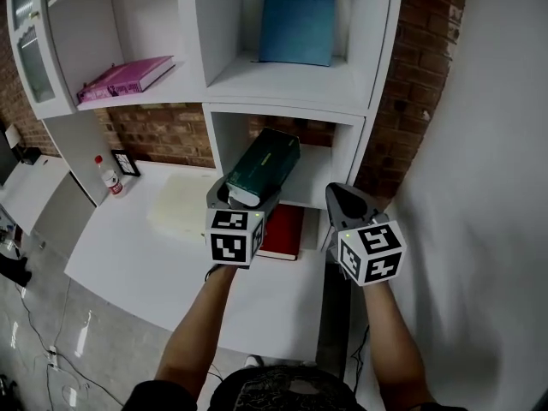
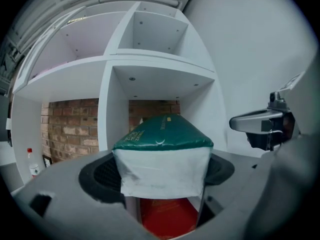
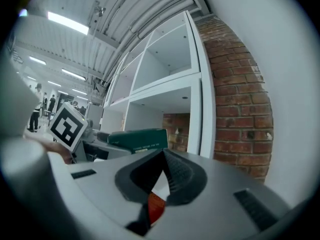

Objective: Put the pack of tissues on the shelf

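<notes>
The pack of tissues (image 1: 265, 166) is dark green with a white end, and my left gripper (image 1: 244, 202) is shut on it. It is held up in front of the lower open compartment of the white shelf (image 1: 291, 92). From the left gripper view the pack (image 2: 161, 154) fills the space between the jaws, pointing into that compartment. My right gripper (image 1: 344, 199) hangs just right of the pack, shut and holding nothing. In the right gripper view its jaws (image 3: 161, 176) meet at the tips, and the pack (image 3: 139, 139) shows to the left.
A red book (image 1: 283, 230) lies on the white desk (image 1: 145, 264) under the pack. A blue book (image 1: 297, 21) stands in the upper compartment, pink books (image 1: 127, 78) lie on the left shelf. A small bottle (image 1: 108, 175) and a frame (image 1: 126, 162) stand by the brick wall (image 1: 415, 84).
</notes>
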Demonstrator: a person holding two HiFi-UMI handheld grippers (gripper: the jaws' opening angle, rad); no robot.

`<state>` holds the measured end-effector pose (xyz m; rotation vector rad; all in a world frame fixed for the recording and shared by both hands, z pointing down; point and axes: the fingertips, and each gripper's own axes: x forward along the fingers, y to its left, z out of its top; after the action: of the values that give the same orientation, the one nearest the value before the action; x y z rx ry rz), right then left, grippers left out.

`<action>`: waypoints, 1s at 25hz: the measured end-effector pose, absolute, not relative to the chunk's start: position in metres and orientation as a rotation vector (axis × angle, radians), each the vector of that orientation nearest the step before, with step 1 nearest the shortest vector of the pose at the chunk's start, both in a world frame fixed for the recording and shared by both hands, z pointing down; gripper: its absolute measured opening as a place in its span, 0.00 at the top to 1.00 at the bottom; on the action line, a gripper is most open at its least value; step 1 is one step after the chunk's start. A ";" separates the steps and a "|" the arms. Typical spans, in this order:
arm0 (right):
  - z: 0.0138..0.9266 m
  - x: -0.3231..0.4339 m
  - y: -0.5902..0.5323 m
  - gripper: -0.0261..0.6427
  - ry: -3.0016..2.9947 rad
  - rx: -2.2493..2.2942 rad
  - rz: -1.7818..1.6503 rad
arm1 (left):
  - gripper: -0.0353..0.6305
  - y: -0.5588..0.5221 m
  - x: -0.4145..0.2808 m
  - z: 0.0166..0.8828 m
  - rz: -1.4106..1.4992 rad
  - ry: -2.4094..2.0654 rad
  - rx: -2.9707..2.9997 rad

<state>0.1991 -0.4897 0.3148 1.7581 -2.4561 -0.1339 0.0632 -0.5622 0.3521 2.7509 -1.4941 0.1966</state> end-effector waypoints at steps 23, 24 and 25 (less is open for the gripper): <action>0.327 0.186 -0.510 0.95 -2.522 1.676 -0.112 | 0.27 -0.621 0.089 0.384 0.454 -1.459 2.694; 0.328 0.187 -0.511 0.95 -2.521 1.677 -0.108 | 0.27 -0.621 0.090 0.387 0.465 -1.451 2.688; 0.330 0.187 -0.511 0.95 -2.520 1.677 -0.102 | 0.26 -0.622 0.089 0.390 0.470 -1.447 2.680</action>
<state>0.1870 -0.5112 0.3295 1.6770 -2.5204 -0.1024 0.0894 -0.6221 0.3895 2.6796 -1.4467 0.4700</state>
